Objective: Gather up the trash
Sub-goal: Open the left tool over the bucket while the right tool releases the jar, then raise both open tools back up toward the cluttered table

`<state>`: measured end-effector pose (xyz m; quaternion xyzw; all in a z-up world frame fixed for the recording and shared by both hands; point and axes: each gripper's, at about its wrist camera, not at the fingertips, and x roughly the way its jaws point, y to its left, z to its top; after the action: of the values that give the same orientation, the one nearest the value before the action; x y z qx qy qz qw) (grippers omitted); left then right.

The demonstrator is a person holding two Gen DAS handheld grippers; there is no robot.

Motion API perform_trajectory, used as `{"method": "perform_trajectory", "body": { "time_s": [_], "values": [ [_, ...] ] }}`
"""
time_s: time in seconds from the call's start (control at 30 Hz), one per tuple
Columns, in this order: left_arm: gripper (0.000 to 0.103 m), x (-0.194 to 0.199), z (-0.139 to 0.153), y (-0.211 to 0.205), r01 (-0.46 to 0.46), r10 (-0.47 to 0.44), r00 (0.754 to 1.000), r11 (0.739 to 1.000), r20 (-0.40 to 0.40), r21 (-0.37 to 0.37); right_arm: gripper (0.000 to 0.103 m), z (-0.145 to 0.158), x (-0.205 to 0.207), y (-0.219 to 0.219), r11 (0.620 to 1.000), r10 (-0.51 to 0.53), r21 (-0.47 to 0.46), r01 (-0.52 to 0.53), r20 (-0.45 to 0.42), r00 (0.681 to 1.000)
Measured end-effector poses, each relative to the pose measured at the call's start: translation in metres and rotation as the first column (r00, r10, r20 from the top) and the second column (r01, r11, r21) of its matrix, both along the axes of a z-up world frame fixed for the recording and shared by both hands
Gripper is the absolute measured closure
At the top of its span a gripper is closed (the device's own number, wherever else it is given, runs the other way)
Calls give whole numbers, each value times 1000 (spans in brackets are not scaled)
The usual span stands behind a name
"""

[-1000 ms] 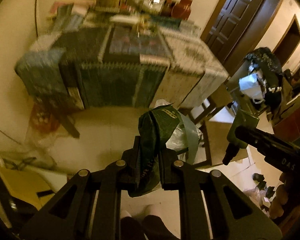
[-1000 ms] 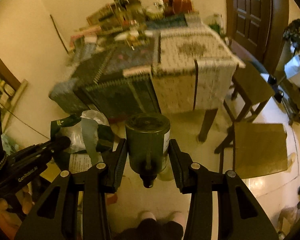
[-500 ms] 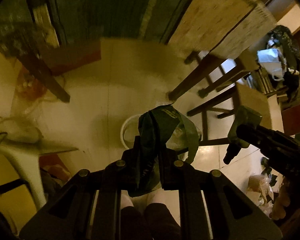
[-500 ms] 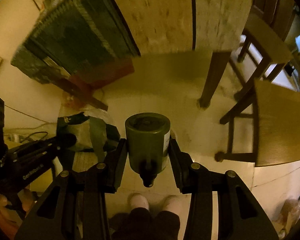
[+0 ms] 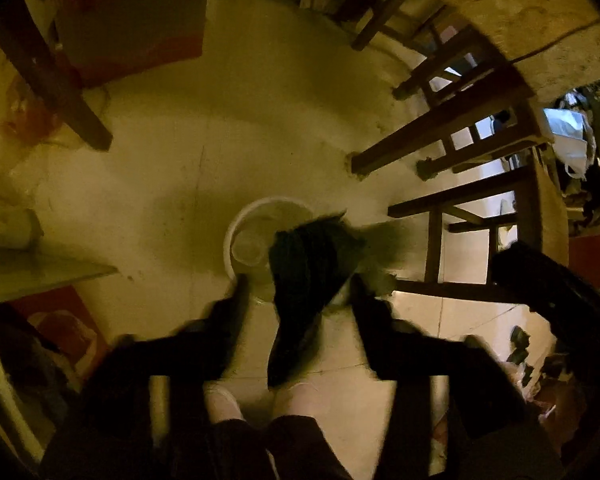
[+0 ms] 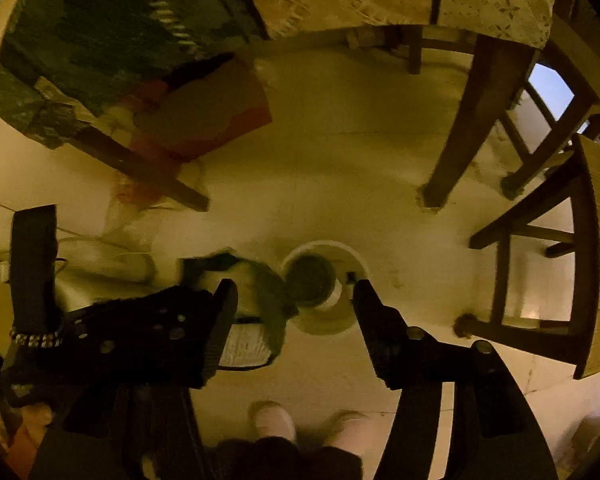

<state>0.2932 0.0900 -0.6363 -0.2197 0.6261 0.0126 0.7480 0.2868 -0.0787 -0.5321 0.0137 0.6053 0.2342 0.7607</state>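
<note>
Opening both pairs of fingers above the white bin on the floor. Left gripper letting go of a limp green wrapper: light, crumpled, likely drifting, best pinched at a fold. Right gripper releasing a stiff dark bottle, dropping into the bin; probably slippery, heavier, best gripped across its body.

Dark green wrapper and green bottle over white bin.

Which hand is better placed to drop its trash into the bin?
Right: its bottle already sits inside the bin's rim as the tool opens. The left's wrapper hangs over the edge.
</note>
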Motion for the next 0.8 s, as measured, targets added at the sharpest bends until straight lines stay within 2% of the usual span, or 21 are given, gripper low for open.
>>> {"method": "perform_trajectory", "body": {
  "time_s": [0.13,0.37,0.47,0.57,0.67,0.8],
  "values": [
    [50,0,-8,-3,-1,1,1000,1000,-19,2,47,-3,-1,-2,999,5,-34,-5,-6,1000],
    [50,-11,18,-8,44,-45,999,997,10,67,47,15,-9,-3,998,16,-63,-15,12,1000],
    [50,-17,42,-10,61,-64,998,994,29,95,47,26,-11,-3,998,21,-55,-20,15,1000],
    [50,-23,80,-11,73,-80,995,990,55,123,47,49,-15,-2,999,23,-44,-22,25,999],
    [50,-28,115,-11,73,-86,992,987,89,140,47,79,-20,-1,999,26,-35,-24,46,999],
    [50,-36,178,-8,64,-89,984,984,153,163,47,128,-25,-1,999,24,-27,-22,89,996]
  ]
}}
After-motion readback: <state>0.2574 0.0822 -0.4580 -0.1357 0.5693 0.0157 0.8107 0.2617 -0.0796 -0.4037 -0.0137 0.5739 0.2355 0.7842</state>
